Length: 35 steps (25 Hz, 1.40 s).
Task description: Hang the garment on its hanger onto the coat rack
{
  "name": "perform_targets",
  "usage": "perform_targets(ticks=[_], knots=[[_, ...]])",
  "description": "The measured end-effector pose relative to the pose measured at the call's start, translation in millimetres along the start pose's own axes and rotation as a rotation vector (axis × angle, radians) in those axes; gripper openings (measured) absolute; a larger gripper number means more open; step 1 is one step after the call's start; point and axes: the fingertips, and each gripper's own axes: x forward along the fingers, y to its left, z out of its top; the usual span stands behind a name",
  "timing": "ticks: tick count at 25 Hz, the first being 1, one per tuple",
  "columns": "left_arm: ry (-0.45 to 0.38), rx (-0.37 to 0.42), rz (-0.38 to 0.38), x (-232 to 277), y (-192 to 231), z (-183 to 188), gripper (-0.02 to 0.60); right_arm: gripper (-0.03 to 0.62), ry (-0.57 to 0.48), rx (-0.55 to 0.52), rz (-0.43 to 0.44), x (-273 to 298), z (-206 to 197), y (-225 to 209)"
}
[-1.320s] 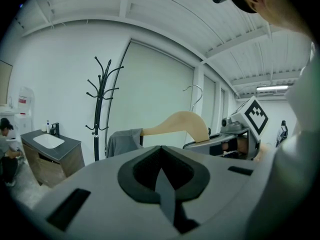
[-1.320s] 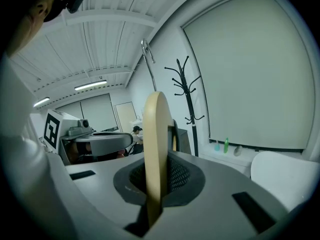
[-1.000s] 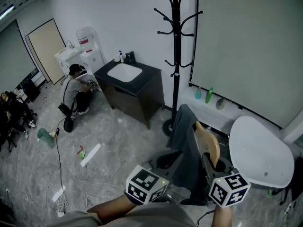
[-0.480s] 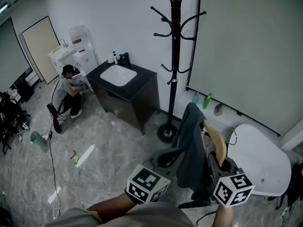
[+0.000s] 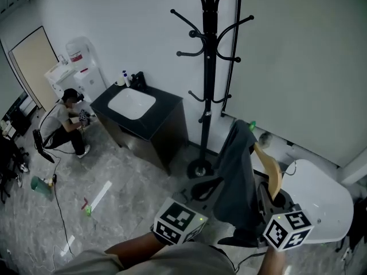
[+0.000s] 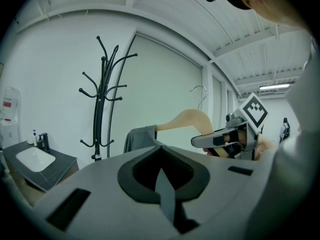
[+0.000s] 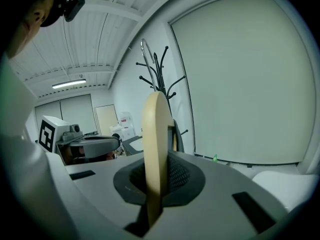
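The black coat rack (image 5: 207, 67) stands against the white wall, its base (image 5: 199, 168) on the floor. A dark grey garment (image 5: 238, 171) hangs on a pale wooden hanger (image 5: 270, 168) just right of the pole and below its hooks. My right gripper (image 5: 269, 202) is shut on the hanger's wooden arm (image 7: 155, 149), whose metal hook (image 7: 145, 49) points up in front of the rack (image 7: 159, 74). My left gripper (image 5: 205, 189) is shut and holds nothing, left of the garment. The left gripper view shows the hanger (image 6: 187, 120), the garment (image 6: 140, 138) and the rack (image 6: 102, 109) ahead.
A black sink cabinet (image 5: 137, 116) stands left of the rack. A person (image 5: 66, 119) crouches beside a water dispenser (image 5: 80, 67) further left. A white round table (image 5: 321, 196) is at the right. A green bottle (image 5: 252, 125) stands by the wall; cables lie on the floor.
The hanger with the garment has risen and come closer to the rack. Both grippers moved forward with it, and the view has closed in on the pole.
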Motion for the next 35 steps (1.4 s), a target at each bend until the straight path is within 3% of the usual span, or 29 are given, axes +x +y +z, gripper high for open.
perform_targets(ticks=[14, 25, 35], knots=[[0.016, -0.034, 0.026, 76, 93, 11, 0.006, 0.015, -0.027, -0.026, -0.026, 104, 74, -67], [-0.017, -0.025, 0.097, 198, 177, 54, 0.006, 0.015, -0.021, -0.107, 0.048, 221, 154, -155], [-0.018, -0.026, 0.165, 256, 228, 78, 0.005, 0.015, -0.014, -0.227, 0.105, 309, 232, -193]])
